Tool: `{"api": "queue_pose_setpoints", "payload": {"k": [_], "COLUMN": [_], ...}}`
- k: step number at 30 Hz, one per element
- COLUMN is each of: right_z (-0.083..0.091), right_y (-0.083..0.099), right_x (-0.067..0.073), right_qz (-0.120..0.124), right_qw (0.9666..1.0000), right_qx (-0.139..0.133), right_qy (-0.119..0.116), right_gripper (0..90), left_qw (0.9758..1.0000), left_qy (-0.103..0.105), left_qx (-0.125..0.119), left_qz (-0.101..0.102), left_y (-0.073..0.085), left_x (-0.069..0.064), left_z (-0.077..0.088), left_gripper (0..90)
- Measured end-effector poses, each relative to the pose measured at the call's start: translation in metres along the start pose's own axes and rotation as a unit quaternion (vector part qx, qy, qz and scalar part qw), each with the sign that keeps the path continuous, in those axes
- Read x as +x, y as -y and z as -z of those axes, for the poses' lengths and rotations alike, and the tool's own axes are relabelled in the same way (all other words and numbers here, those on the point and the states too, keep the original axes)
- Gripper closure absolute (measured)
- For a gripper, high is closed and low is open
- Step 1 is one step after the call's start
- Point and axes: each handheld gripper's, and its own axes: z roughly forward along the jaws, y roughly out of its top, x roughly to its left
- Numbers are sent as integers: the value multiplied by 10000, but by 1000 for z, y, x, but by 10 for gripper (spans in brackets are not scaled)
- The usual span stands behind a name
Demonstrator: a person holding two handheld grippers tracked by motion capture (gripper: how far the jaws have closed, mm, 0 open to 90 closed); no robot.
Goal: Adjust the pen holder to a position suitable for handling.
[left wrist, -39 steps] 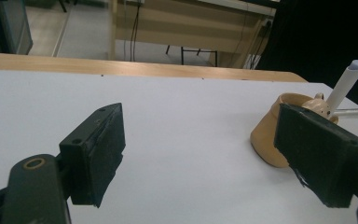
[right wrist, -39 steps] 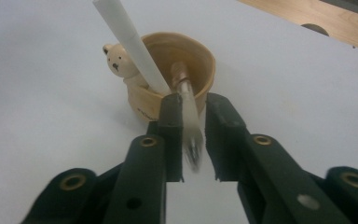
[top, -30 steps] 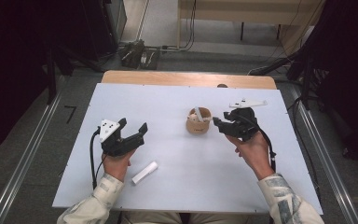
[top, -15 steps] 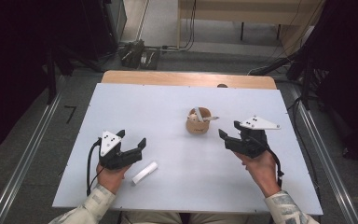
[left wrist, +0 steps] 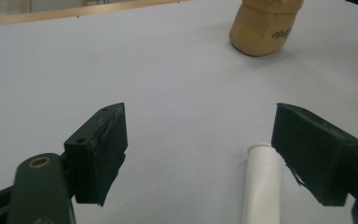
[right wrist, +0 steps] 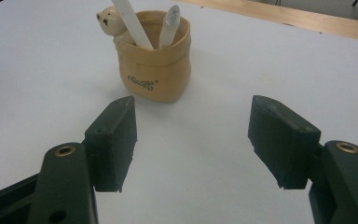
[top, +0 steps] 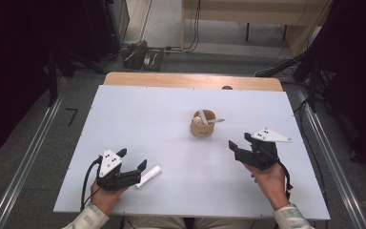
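Observation:
A tan pouch-shaped pot (top: 202, 125) with a small bear figure (right wrist: 108, 20) on its rim stands right of the table's middle, holding two white sticks (right wrist: 168, 27). My right gripper (top: 238, 141) hovers to its near right. Its jaws have just been opening and stand open with nothing between them; the right gripper (right wrist: 193, 121) faces the pot (right wrist: 154, 65). A white tube (top: 148, 175) lies near the front left. My left gripper (top: 132, 160) is low beside it and open. In the left gripper view the tube (left wrist: 262, 186) lies just inside the right jaw, untouched.
The white tabletop (top: 138, 119) rests on a wooden table whose far edge (top: 190, 80) shows. Grey floor with metal rails (top: 26, 157) runs along both sides. Dark equipment and cables (top: 138, 52) sit beyond the far edge.
Both hands have drawn back toward the near edge and sunk. The right gripper has come away from the pot with its jaws spread wider. The left gripper now sits beside the white tube.

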Motion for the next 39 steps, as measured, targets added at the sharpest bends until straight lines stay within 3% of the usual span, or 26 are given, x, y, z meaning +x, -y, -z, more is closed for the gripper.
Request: {"api": "queue_pose_setpoints", "payload": {"k": [7, 9, 16, 25, 39], "right_z": [0, 0, 0, 0, -4], "right_y": [4, 5, 8, 9, 10], "right_x": [-3, -4, -8, -9, -8], "right_qz": [-65, -73, -130, -152, -154], "right_qw": [10000, 10000, 9999, 9999, 9998], "right_qx": [43, 28, 51, 54, 118], "right_qy": [-13, -11, -16, -33, -46], "right_gripper": [313, 317, 318, 329, 341], "left_qw": [9995, 9991, 9983, 9964, 9910], "left_qy": [124, 261, 400, 626, 889], "left_qx": [255, 313, 372, 509, 878], "left_qz": [-131, -82, -213, -275, -479], "left_y": [5, 7, 10, 10, 7], "left_x": [-4, -3, -6, -11, -22], "left_z": [-7, -9, -10, -16, -32], "left_gripper": [222, 221, 242, 339, 467]}}
